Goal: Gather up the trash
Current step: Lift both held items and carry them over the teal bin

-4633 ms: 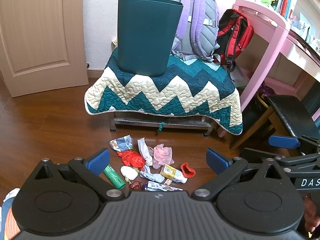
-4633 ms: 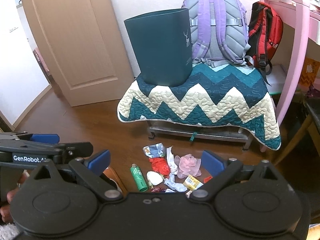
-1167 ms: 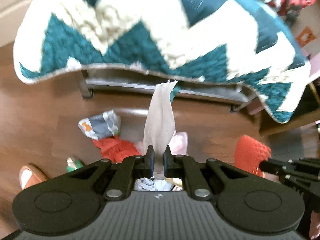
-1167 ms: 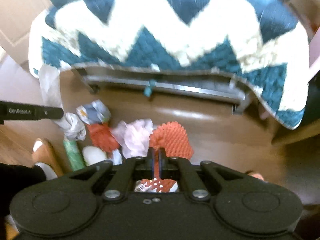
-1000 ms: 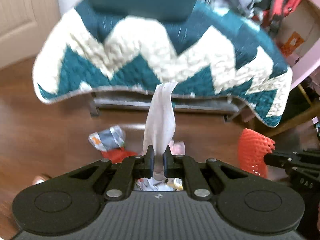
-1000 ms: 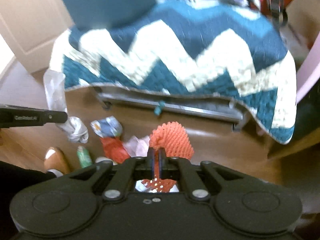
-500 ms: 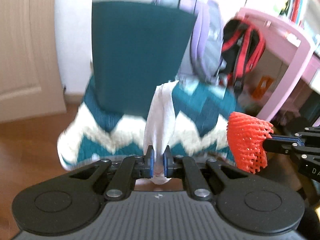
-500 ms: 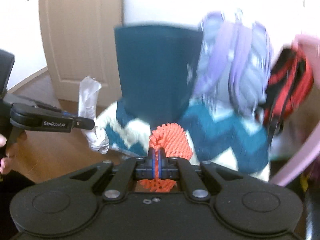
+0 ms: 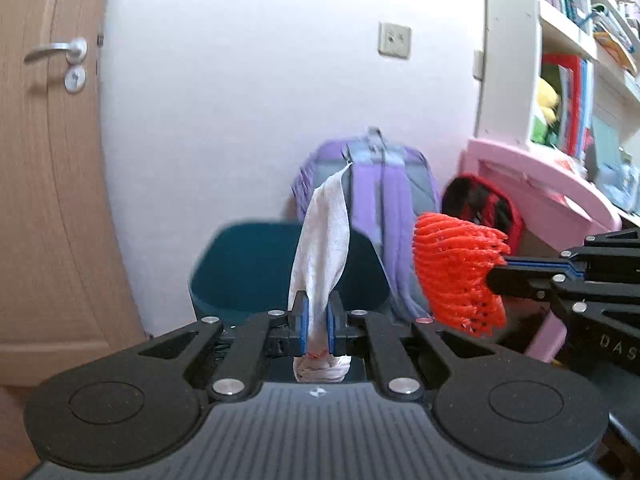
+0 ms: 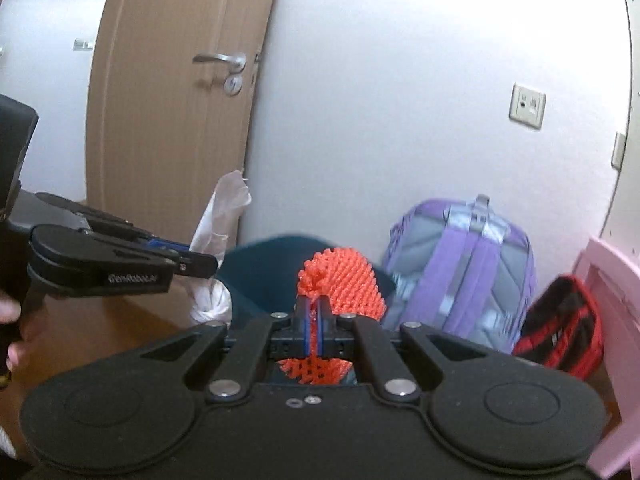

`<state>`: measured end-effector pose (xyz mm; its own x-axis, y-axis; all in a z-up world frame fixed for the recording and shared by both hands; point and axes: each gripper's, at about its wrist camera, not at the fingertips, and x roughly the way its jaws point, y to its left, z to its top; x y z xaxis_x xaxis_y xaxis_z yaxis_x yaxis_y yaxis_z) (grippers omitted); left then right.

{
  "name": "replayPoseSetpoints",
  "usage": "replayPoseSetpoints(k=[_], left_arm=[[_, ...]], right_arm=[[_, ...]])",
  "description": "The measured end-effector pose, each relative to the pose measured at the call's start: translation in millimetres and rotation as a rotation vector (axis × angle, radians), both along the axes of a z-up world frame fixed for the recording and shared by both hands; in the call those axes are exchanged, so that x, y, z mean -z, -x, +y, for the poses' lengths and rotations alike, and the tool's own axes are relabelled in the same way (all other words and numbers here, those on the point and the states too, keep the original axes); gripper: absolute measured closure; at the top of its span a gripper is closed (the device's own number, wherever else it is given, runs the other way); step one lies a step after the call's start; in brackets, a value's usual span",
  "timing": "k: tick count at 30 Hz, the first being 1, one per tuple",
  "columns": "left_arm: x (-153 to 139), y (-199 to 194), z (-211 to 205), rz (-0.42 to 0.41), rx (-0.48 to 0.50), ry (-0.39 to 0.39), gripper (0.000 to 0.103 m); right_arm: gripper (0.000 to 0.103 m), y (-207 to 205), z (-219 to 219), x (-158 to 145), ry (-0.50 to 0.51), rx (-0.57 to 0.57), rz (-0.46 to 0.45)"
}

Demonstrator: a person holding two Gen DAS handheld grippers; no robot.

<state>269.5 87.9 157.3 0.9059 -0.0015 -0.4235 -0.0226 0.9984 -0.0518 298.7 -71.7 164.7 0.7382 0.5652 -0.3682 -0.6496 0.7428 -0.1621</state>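
Clamped tight, your left gripper (image 9: 317, 318) pinches a white tissue (image 9: 322, 256) that stands up in front of the teal bin (image 9: 240, 268); the orange net (image 9: 456, 272) hangs at its right. From your right gripper (image 10: 315, 320), jaws squeeze that net, with the bin's rim (image 10: 260, 264) just behind.

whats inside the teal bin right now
Only dark inner wall shows in the teal bin. The white tissue, orange foam net and both gripper bodies cover its middle and bottom, so any contents cannot be seen.
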Motion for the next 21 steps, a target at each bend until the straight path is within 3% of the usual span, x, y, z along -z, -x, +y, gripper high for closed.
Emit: replayPoseSetpoints(k=[4,9,21], left_arm=[[-15,-31,12,-0.002,-0.013,0.036,0.094],[-12,-74,33,0.04,-0.048,0.052,0.094],[54,-148,46,0.211,-0.08,0.048,0.094]], right_arm=[[0.101,-33,20,-2,-0.01,0.01,0.019],[0.101,-64,39,13,-0.012,0.017,0.079],[0.101,-120,82,66,0.067,0.014,0.246]])
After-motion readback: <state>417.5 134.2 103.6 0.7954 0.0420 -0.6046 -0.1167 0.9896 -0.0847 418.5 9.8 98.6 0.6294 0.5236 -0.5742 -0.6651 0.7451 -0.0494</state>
